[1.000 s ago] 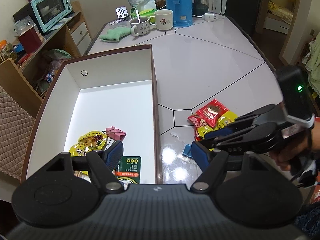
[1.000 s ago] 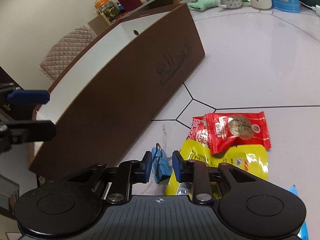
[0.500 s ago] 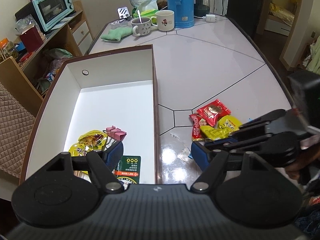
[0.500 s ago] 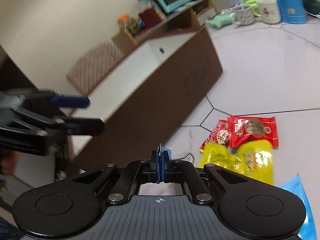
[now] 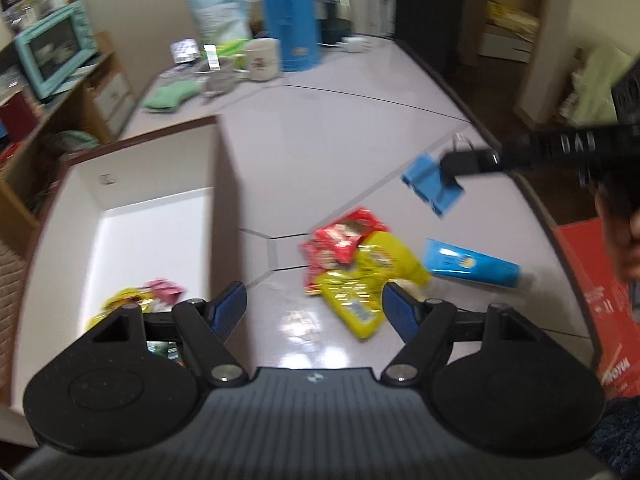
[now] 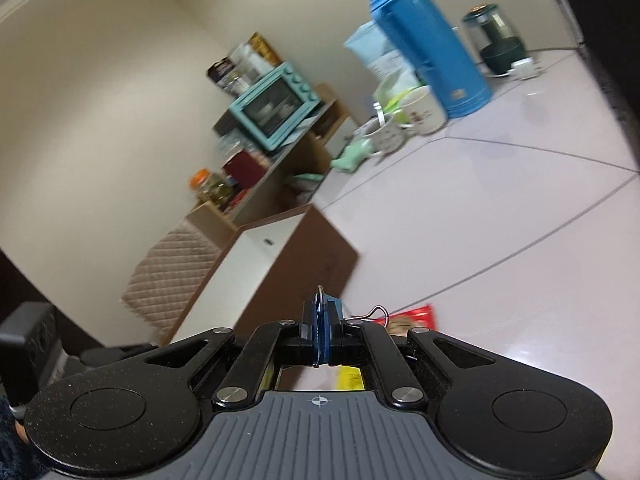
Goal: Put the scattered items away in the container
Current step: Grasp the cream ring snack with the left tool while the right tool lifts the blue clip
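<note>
While the blue binder clip (image 5: 432,187) hangs in the air, pinched flat between the closed fingers of the right gripper (image 6: 322,334), it sits well above the table (image 5: 340,140) and off to the right of the box (image 5: 218,184), not yet over the opening. In the right wrist view the clip (image 6: 323,328) is held edge-on with its wire handles sticking up and to the side, which looks like a firm hold on the body, chosen so that it will not twist loose on the way across.

Just right of the box, flat on the table, lie the things that I judge are next in line: red snack packets (image 5: 340,240) overlapping a yellow packet (image 5: 360,288), and beyond them, farther from the box, a blue tube (image 5: 472,266). Inside the box, near its close end, a yellow packet (image 5: 124,300) and something pink (image 5: 164,288) already rest on the white floor (motion blur hides what the pink thing is).

Hovering low by the near right wall of the box, the left gripper (image 5: 314,312) has its fingers spread wide with nothing between them, aimed towards the yellow packet on the table, probably ready to take it.

Carrying the clip leftward over the brown wall and letting go above the white floor seems the move required; the wall is tall, so height matters.
</note>
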{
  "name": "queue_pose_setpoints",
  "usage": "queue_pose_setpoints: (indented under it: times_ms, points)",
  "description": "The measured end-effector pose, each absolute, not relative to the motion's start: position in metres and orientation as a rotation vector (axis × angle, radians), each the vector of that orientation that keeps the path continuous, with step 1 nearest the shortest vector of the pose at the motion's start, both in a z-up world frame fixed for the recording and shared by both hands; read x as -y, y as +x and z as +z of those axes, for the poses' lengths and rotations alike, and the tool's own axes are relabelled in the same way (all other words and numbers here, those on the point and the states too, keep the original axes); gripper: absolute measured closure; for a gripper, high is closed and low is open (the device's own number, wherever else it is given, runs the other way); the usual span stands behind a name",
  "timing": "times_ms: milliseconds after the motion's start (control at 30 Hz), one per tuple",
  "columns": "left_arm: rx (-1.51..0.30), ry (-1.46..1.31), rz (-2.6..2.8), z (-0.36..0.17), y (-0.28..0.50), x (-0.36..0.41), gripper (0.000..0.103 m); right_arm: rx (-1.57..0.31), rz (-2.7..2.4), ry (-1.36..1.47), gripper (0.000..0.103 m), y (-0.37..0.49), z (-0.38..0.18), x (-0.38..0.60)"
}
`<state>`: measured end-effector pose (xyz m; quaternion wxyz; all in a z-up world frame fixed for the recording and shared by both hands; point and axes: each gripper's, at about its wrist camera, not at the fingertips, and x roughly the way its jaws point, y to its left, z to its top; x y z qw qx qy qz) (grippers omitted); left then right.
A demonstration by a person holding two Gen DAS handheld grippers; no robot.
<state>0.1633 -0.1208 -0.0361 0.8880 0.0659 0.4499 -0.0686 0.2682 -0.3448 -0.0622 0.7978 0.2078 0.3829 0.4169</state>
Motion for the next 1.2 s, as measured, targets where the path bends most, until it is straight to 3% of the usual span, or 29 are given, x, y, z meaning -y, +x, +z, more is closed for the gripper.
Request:
queue_pose_setpoints:
  times_ms: [533,667,800,833,900,1200]
  points:
    - [-1.061,0.196,-0.266,-0.136,0.203,0.185,0.031,-0.871,0.8,0.466,0.102,0.275,-0.063,0.389]
    - [-1.078,0.213,-0.253,-0.155,0.208,0.189,0.06,-0.883,0.793,0.459,0.102,0.276,-0.065,0.392]
    - [-1.045,0.291,-0.251,-0.161,0.203,0.194,0.064,-0.889,0.786,0.454,0.102,0.276,-0.066,0.394]
    - [-1.04,0.302,-0.25,-0.161,0.201,0.193,0.068,-0.889,0.785,0.453,0.102,0.276,-0.065,0.395]
    - [-1.031,0.305,-0.252,-0.158,0.199,0.191,0.087,-0.889,0.787,0.45,0.102,0.274,-0.064,0.394]
    - [-0.954,0.263,-0.224,-0.105,0.181,0.167,0.087,-0.865,0.809,0.424,0.102,0.261,-0.049,0.385]
